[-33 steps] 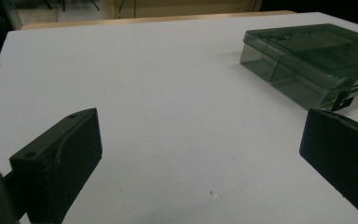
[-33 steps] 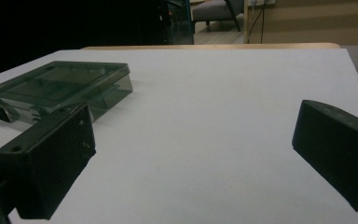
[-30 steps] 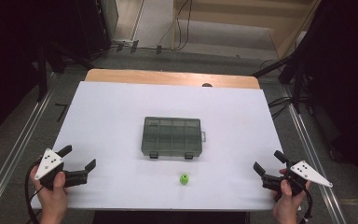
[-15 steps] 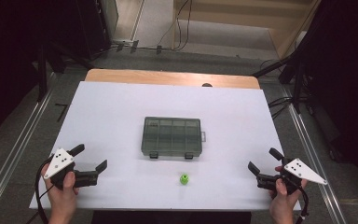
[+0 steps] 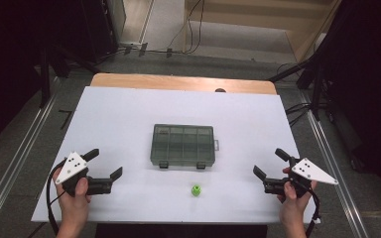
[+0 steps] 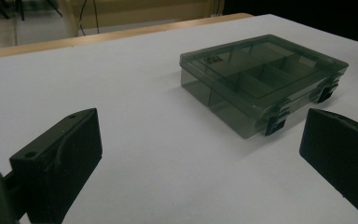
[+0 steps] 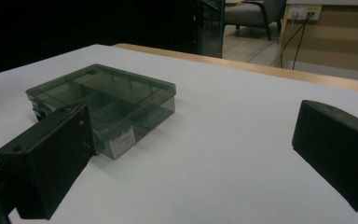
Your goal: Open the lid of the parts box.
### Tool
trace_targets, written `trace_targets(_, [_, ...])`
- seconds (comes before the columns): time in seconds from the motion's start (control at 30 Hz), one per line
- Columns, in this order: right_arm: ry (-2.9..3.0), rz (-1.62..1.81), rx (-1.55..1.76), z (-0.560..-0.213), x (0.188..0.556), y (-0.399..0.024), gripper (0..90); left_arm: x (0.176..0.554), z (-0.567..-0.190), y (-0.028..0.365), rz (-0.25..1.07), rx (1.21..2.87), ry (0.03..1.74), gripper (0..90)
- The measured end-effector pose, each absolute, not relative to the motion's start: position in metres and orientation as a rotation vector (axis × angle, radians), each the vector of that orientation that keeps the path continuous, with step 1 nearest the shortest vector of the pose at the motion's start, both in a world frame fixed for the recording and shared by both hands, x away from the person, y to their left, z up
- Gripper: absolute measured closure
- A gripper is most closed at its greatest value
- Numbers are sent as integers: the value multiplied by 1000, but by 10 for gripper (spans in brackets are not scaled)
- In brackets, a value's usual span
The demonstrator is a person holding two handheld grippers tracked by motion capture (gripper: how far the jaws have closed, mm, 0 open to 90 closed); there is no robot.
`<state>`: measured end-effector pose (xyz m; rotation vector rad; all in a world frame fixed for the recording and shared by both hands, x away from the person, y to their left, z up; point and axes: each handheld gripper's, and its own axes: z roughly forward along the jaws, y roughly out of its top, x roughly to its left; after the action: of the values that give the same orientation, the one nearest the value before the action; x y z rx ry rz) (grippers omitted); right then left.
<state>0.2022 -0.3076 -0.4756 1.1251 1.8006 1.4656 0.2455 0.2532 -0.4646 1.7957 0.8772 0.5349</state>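
A closed, smoky-green compartment box (image 5: 183, 145) lies at the middle of the white table (image 5: 129, 114); its two black latches face the front edge. A small green piece (image 5: 196, 190) sits on the table just in front of the box. My left gripper (image 5: 105, 162) stands open near the front left corner, empty, aimed toward the box (image 6: 261, 79). My right gripper (image 5: 270, 162) stands open near the front right corner, also empty, with the box (image 7: 102, 100) ahead on its left.
A wooden strip (image 5: 178, 82) runs along the table's far edge. Metal rails (image 5: 10, 163) flank both sides on the floor, and cables (image 5: 193, 29) lie beyond the table.
Both hands have shifted inward toward the table's middle and slightly forward. Both grippers stay open and nothing on the table has moved.
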Motion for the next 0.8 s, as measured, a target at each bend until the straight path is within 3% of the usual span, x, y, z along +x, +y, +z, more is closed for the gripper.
trace_targets(0.47, [1797,1541,1076,-447,231,-280,0,271,-446,228,452,1782,834,0])
trace_targets(0.8, [1800,1580,1084,-448,247,-267,33,285,-452,209,388,1753,827,0])
